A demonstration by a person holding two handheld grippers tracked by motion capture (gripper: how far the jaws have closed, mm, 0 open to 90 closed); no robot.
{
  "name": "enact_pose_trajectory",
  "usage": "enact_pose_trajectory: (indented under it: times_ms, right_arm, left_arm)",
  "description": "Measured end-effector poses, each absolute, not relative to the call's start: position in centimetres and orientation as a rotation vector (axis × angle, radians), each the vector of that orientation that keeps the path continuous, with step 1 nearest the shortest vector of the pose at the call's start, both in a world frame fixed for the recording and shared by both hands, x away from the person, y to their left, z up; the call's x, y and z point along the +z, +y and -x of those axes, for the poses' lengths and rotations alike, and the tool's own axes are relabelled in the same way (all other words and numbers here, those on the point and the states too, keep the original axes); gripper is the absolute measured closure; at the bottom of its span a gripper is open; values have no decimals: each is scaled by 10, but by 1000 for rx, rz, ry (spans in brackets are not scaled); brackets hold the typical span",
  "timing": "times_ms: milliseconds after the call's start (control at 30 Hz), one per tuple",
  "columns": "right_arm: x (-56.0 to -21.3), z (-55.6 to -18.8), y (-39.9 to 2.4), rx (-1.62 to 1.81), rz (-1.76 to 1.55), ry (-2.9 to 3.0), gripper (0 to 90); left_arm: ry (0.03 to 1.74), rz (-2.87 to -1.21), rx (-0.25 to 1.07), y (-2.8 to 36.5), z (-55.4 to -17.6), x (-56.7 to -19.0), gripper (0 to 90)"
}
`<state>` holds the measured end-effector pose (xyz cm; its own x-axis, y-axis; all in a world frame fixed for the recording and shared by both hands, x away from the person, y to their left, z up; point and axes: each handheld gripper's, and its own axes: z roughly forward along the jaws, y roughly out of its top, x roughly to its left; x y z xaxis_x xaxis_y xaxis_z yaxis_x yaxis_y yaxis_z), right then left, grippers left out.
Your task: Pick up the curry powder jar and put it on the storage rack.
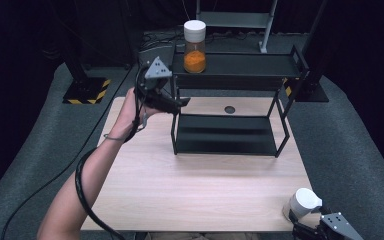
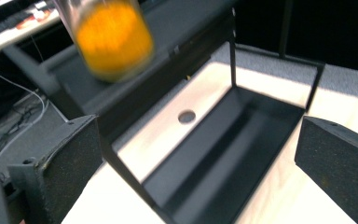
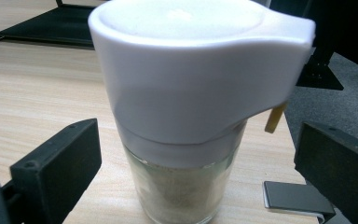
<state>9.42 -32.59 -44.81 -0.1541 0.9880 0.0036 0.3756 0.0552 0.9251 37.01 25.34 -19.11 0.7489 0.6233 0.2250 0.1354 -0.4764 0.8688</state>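
At the near right corner of the table (image 1: 190, 190), the right gripper (image 1: 316, 231) sits low with its 2 black jaws spread wide on either side of a glass shaker (image 3: 186, 121) with a white cap. From the right gripper view, the shaker stands upright on the pale wood between the jaws, with clear gaps on both sides, so nothing presses on it; pale powder fills its lower part. Farther back on the left, a bare forearm reaches over the table edge and the hand holds the left gripper (image 1: 180, 103) level, just beside the left post of a black 2-tier rack (image 1: 230, 142). Its jaws stand wide apart and hold nothing; the left gripper view looks between them at the rack's bare lower tray and a small round hole (image 2: 186, 116) in the tabletop behind it. On the rack's top shelf, toward its left end, a jar of orange powder (image 1: 195, 47) with a white lid stands upright, apart from the left gripper
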Motion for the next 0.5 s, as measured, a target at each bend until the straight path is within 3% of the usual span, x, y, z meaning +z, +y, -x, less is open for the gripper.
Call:
enact_pose_trajectory:
  times_ms: [500]
  right_arm:
    - [-449,-96,-324,1087,-1395,1632,0]
  left_arm:
    - [620,-2143,528,271,-329,-296,0]
